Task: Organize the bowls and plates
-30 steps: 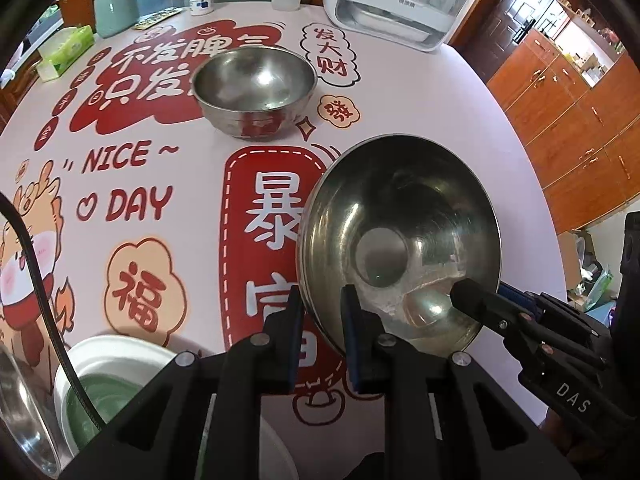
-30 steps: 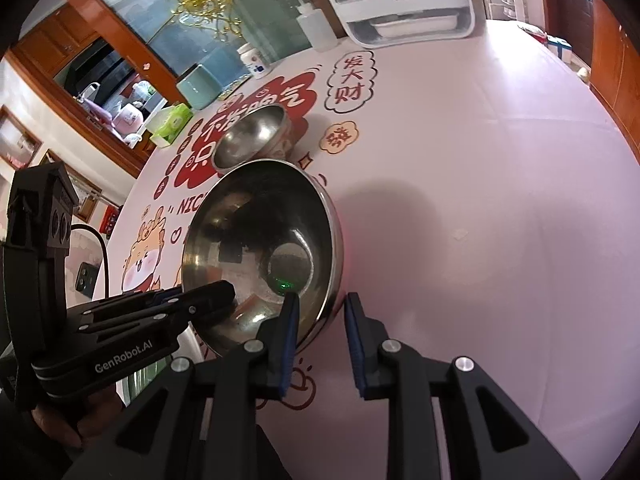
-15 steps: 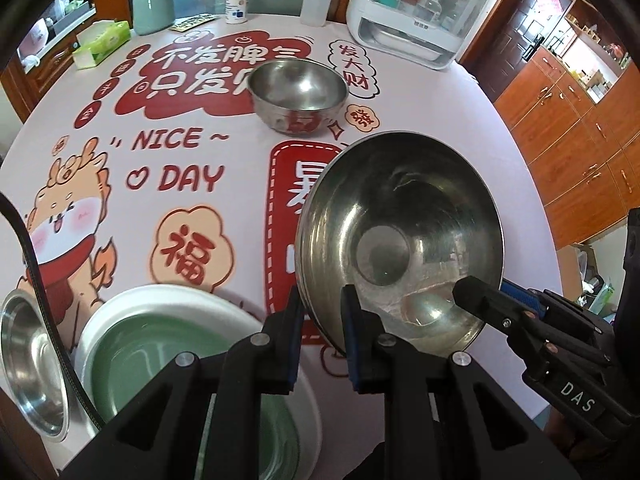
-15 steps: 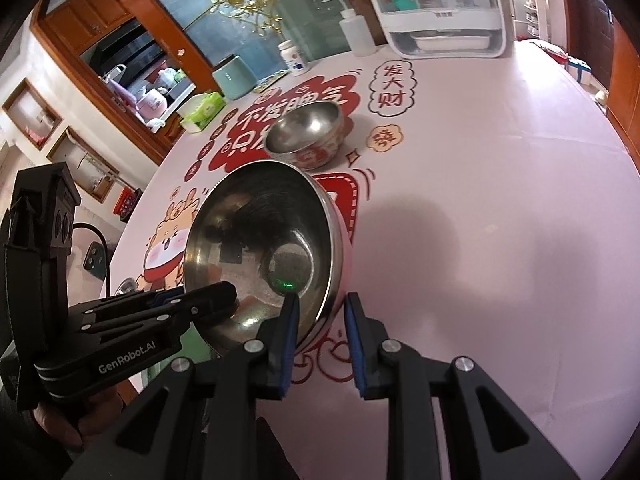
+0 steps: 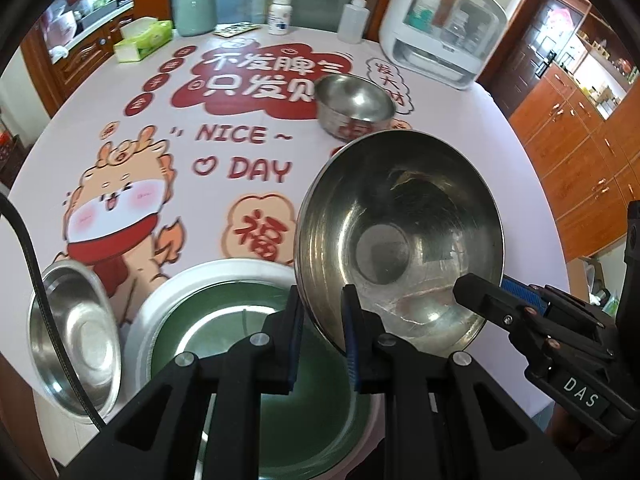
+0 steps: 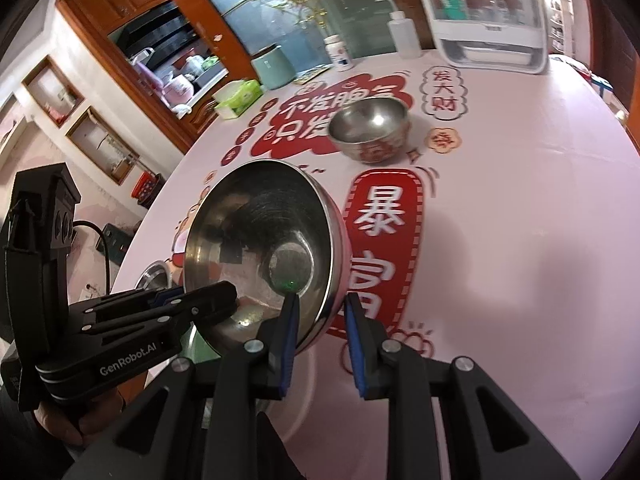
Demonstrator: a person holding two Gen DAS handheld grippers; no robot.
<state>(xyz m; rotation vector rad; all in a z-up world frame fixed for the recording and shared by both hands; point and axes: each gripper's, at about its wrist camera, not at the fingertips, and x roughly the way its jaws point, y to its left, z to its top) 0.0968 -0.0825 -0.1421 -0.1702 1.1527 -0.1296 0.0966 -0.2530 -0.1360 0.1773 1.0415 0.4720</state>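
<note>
Scene: round counter under a pink cloth with red lettering and a cartoon dragon, seen from 2 wrist cameras.
Held thing: large steel bowl, lifted clear of the counter, tilted with its open mouth facing back toward the cameras and somewhat upward.
Left tongs: closed on the near-left rim of the large steel bowl, 1 finger inside and 1 outside.
Right tongs: clamped on the near-right rim of that bowl, also straddling the wall.
Where it is: above the near part of the counter, just over the far edge of a white plate with a green centre.
Other tableware: small steel bowl upright farther back on the red lettering; shallow steel dish at the near-left edge beside the plate.
Axis: the bowl is round, so no long axis; its base points away and down toward the cloth, and its rim plane stands steeply.
Risk, slip: smooth steel pinched only at a thin rim could probably slide out if either hand eases its grip.
Risk, twist: if the 2 hands drift apart or turn unevenly, the bowl may rotate between the pads and drop.
Risk, strike: lowering it at this tilt could knock its lower rim on the plate.
</note>
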